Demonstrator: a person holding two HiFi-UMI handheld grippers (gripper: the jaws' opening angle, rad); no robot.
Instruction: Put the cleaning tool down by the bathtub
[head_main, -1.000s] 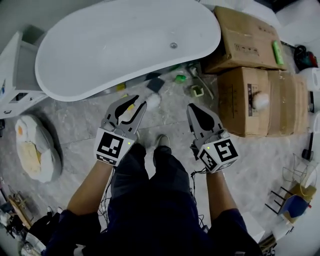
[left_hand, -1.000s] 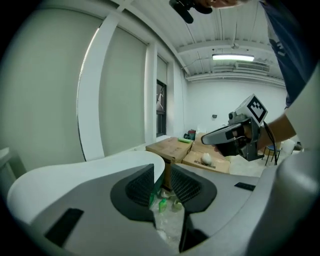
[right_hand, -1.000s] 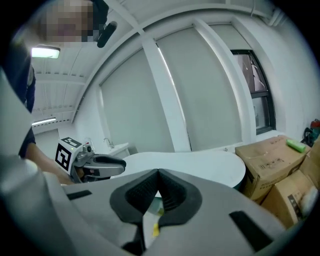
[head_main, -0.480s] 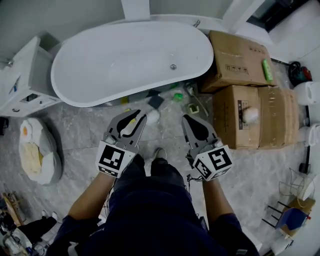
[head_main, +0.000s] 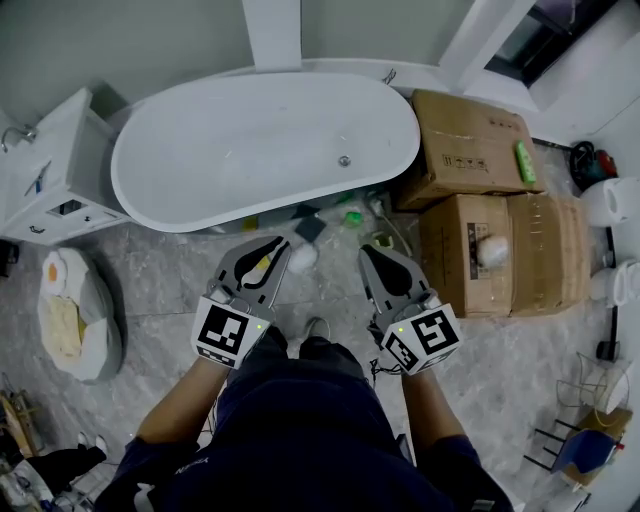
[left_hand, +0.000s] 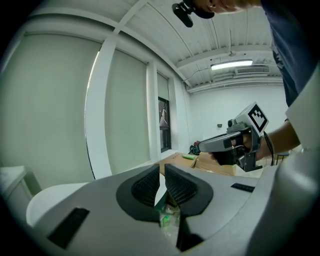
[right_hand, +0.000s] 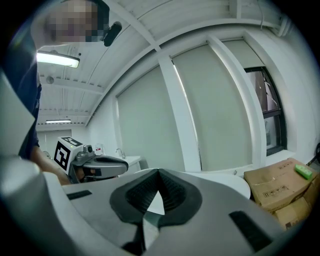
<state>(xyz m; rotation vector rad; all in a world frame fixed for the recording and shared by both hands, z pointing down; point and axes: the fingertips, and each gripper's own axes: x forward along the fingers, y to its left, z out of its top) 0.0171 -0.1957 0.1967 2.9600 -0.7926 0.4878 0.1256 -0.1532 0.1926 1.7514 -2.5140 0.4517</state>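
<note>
The white bathtub (head_main: 230, 150) fills the top middle of the head view. On the floor at its near side lie a white round-headed cleaning tool (head_main: 302, 258), a dark square pad (head_main: 310, 228) and small green pieces (head_main: 352, 217). My left gripper (head_main: 275, 245) hangs just left of the white tool, apart from it. Its jaws are closing to a narrow gap with nothing between them (left_hand: 162, 175). My right gripper (head_main: 368, 252) is shut and empty (right_hand: 159, 175), held level with the left one.
Two stacked cardboard boxes (head_main: 460, 150) stand right of the tub, with a green item (head_main: 522, 160) and a white ball (head_main: 490, 250) on them. A white cabinet (head_main: 55, 180) and a floor cushion (head_main: 70, 315) are on the left. The person's feet (head_main: 318, 328) are below the grippers.
The left gripper's jaws have narrowed from wide apart to a slim gap. Both grippers and the head camera have risen away from the floor, so the tub looks smaller.
</note>
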